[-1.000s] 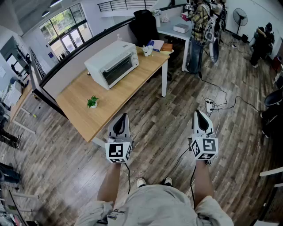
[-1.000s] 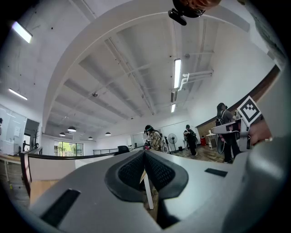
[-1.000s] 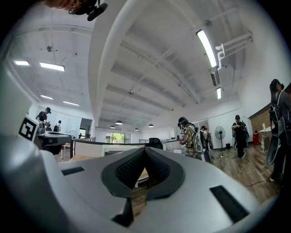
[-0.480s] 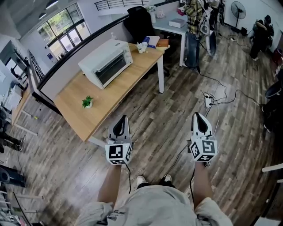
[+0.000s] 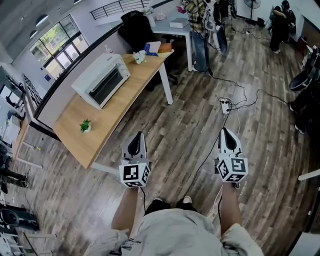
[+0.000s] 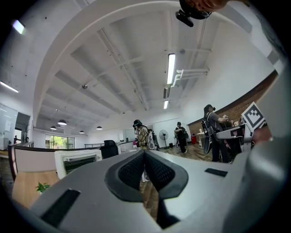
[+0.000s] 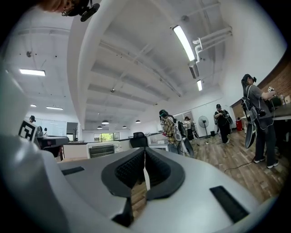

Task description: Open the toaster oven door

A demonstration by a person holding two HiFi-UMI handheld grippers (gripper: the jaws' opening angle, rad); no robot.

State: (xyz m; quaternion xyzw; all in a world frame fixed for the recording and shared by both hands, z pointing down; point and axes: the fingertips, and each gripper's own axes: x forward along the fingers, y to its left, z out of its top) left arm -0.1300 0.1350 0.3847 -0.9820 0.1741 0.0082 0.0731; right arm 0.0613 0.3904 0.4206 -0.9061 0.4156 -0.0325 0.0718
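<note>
Two hand-held grippers are seen from the head view, level and side by side above a wood-plank floor (image 5: 180,125), each carried on a bare forearm. The left gripper (image 5: 138,135) has its jaws fully together, the ribbed pads meeting along one line, and nothing is held between them. The right gripper (image 5: 225,131) is likewise closed and empty, its pads pressed flat against each other in its own view. Each gripper carries a marker cube (image 5: 134,174) at its rear end, nearest the person.

Up and to the left, well apart from both grippers, stands a long wooden table (image 5: 75,137). The white toaster oven (image 5: 98,79) sits on the far half of this table, its front turned toward the open floor. Its glass door (image 5: 108,86) is shut against the body. Neither gripper touches the oven. A small potted plant (image 5: 85,125) stands on the near half of the table, apart from the oven. A few small items lie at the table's far end, and a black office chair (image 5: 134,29) stands beyond them.

On the floor ahead of the right gripper lies a power strip (image 5: 225,105) with trailing cables. Several people stand in the background, among them a person in a plaid shirt (image 5: 195,10) beside a white desk (image 5: 172,31).
</note>
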